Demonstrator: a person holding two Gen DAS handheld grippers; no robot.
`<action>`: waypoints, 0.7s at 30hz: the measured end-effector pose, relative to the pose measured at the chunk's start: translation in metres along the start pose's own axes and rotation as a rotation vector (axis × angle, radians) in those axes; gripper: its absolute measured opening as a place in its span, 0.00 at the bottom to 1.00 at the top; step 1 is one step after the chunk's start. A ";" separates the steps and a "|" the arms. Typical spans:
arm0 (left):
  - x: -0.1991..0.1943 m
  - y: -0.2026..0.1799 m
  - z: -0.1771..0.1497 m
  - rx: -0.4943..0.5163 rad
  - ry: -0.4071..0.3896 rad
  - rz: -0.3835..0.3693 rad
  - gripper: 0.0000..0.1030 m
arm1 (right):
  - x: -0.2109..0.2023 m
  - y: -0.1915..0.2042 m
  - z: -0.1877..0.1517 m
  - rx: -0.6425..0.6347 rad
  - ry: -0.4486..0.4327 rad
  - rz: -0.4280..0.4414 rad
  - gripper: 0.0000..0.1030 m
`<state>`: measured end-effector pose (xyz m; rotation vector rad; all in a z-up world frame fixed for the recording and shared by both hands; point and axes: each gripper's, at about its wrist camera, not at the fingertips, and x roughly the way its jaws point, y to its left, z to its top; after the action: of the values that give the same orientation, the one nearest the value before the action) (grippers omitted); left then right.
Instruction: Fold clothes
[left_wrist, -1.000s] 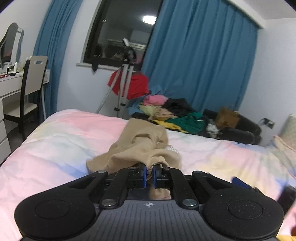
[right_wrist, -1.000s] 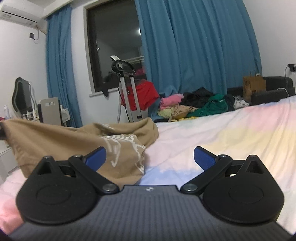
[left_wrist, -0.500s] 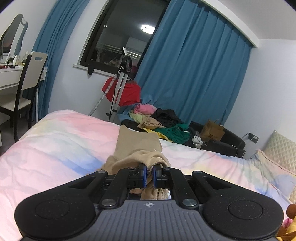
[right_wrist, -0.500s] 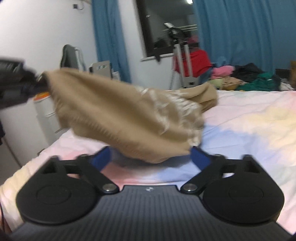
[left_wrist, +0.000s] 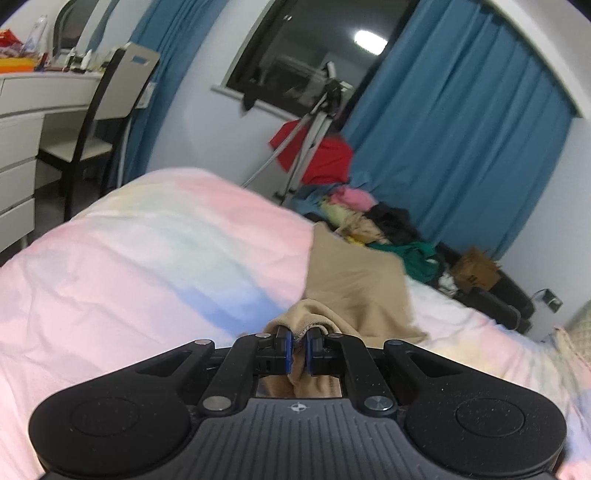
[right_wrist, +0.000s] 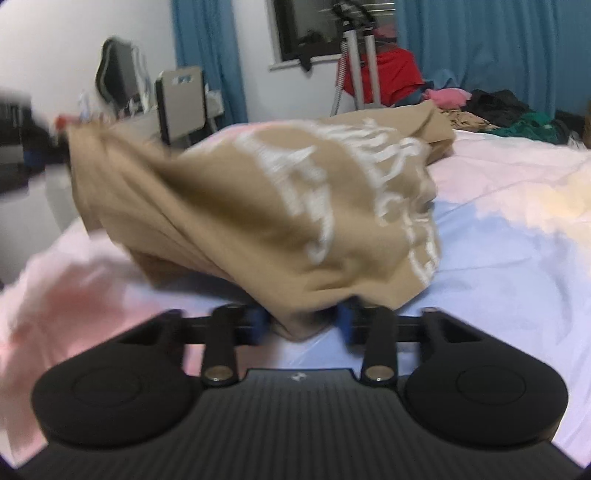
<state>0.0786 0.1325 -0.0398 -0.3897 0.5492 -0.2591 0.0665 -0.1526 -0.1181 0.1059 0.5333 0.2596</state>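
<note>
Tan garment (right_wrist: 280, 221) | left tool (left_wrist: 299, 347) clamps its edge | right tool (right_wrist: 303, 321) closing around hem | bed (left_wrist: 147, 258) beneath

Tripod (left_wrist: 310, 129), chair (left_wrist: 110, 99), perhaps mirror (right_wrist: 114, 74)

Tan garment (right_wrist: 258, 221), bunched, white print outward.
Partly lifted off pastel bedspread (left_wrist: 147, 258); far portion lying flat on it; near edges gathered, one corner stretched leftward in right wrist view.
</note>
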 end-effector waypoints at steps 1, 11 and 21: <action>0.003 0.003 0.001 -0.003 0.008 0.002 0.07 | -0.005 -0.004 0.002 0.016 -0.028 0.005 0.20; -0.042 -0.049 -0.010 0.178 -0.133 -0.161 0.07 | -0.087 -0.033 0.045 0.048 -0.377 -0.052 0.12; -0.128 -0.091 -0.034 0.216 -0.228 -0.357 0.07 | -0.188 -0.036 0.067 0.030 -0.567 -0.047 0.11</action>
<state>-0.0575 0.0849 0.0303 -0.3006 0.2208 -0.6039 -0.0469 -0.2405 0.0251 0.1878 -0.0245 0.1648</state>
